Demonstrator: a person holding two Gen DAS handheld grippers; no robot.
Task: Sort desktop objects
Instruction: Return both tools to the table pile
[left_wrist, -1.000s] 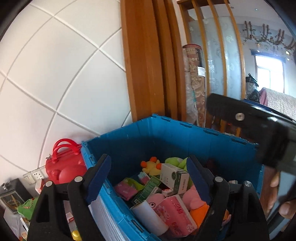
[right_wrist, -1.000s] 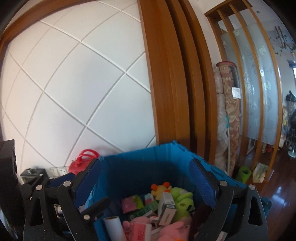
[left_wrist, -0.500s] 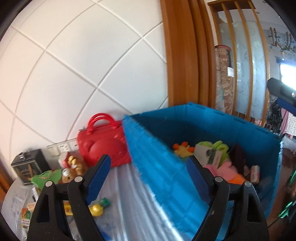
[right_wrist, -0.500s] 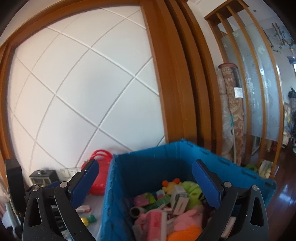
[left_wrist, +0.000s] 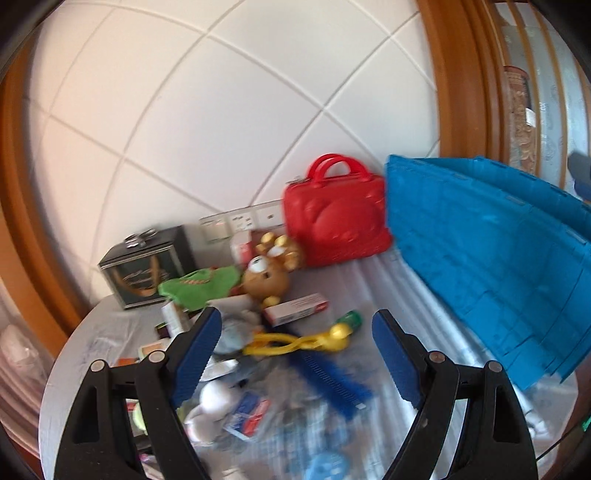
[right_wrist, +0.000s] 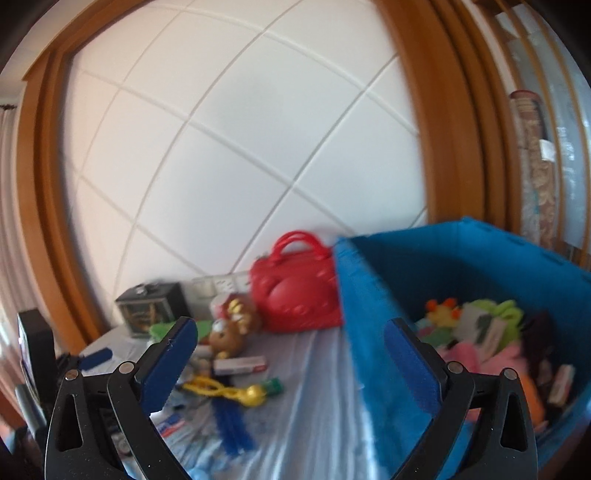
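Both tongs, left (left_wrist: 295, 343) and right (right_wrist: 290, 352), gape empty; blue crate (right_wrist: 480, 280) at 3 o'clock partly filled, table (right_wrist: 314, 406) clutter at 9 o'clock remains unsorted.

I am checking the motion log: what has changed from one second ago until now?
Both grippers swung left, away from the blue crate toward the clutter on the table. The left gripper now faces the yellow toy and blue comb; the right gripper follows. Nothing was grasped or released. Both stayed open and empty; the red bag stayed put.
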